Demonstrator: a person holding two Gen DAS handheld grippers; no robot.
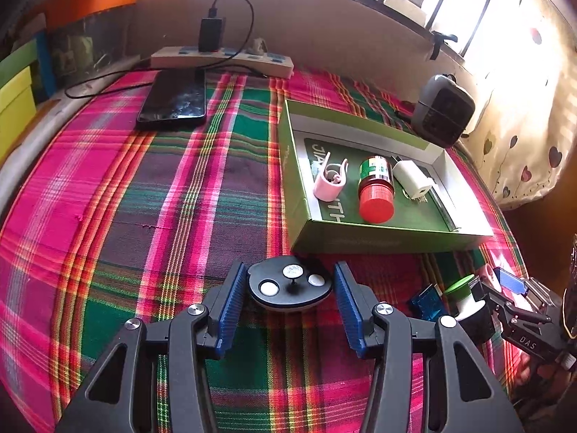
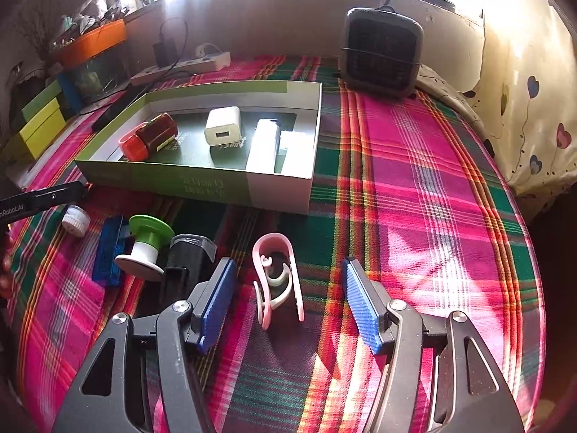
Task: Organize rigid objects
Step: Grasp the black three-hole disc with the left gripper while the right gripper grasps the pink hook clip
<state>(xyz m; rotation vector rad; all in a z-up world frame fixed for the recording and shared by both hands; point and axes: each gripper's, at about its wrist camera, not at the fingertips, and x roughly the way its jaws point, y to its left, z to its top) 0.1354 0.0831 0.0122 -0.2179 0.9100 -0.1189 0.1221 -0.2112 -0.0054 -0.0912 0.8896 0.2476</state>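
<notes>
Small hard things lie on a bright pink and green checked cloth (image 2: 414, 187). Between the left gripper (image 1: 289, 285)'s wide, not touching blue pads sits a round black disc with white dots (image 1: 288, 287). A pink plastic clip (image 2: 276, 281) lies loose between the right gripper (image 2: 290, 303)'s wide pads. Ahead stands a flat green cardboard box (image 2: 202, 182) holding a red-capped bottle (image 2: 149, 140). Beyond it are a grey heater (image 2: 382, 50), a wall and sunny windows.

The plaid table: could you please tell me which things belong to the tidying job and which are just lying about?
Job:
green box
red-capped bottle
white charger
pink clip
black disc
green spool

Lying about:
phone
power strip
small heater
</notes>
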